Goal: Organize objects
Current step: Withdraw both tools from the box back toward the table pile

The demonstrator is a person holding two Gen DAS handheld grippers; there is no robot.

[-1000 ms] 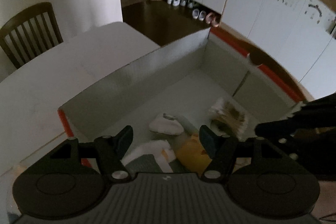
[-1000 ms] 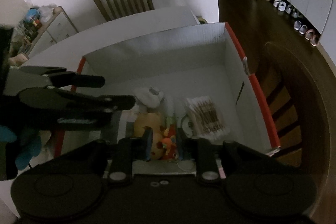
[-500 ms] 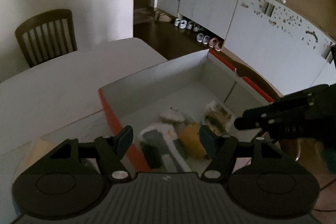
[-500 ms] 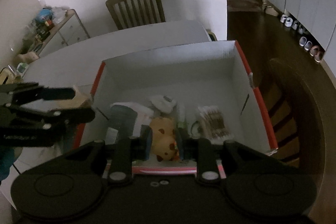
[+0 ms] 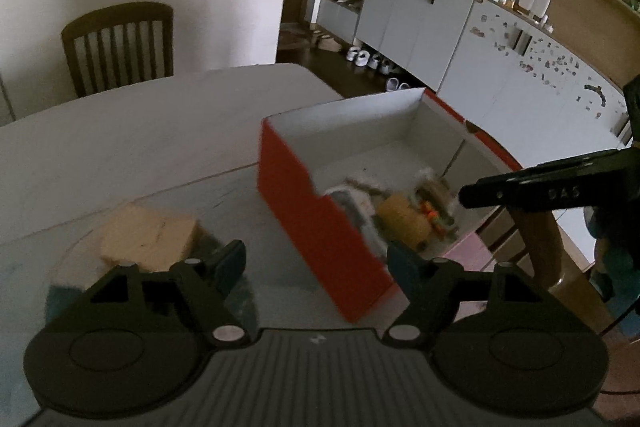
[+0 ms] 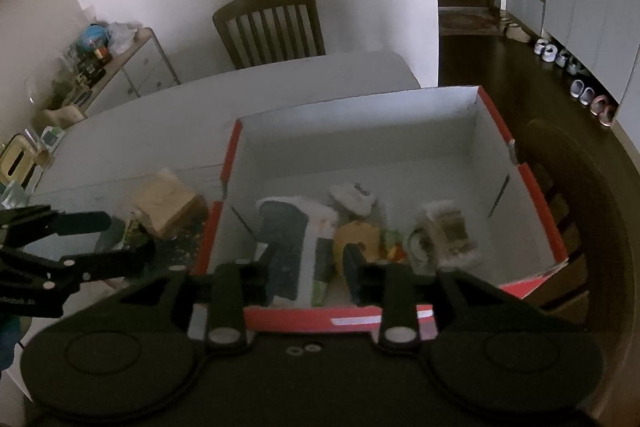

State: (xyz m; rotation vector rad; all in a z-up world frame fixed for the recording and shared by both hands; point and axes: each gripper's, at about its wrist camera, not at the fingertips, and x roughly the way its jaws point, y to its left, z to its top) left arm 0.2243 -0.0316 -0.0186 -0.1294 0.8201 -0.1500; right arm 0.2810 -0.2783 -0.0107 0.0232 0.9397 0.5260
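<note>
As both grippers hang clear of red cardboard box with white inside [image 6: 532, 187] on pale surface [image 5: 132, 143], left gripper [image 5: 316, 263] fingers opening, empty, near tan wooden block [image 5: 148, 239] beside box; right gripper [image 6: 308, 267] fingers opening, empty, above yellow plush toy [image 6: 358, 239] in box. Judged: between placements; next, grasp block.

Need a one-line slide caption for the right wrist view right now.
Right claw opening, empty, above the red box's near wall; a yellow plush toy and packets lie inside, tan block outside on the table.
</note>
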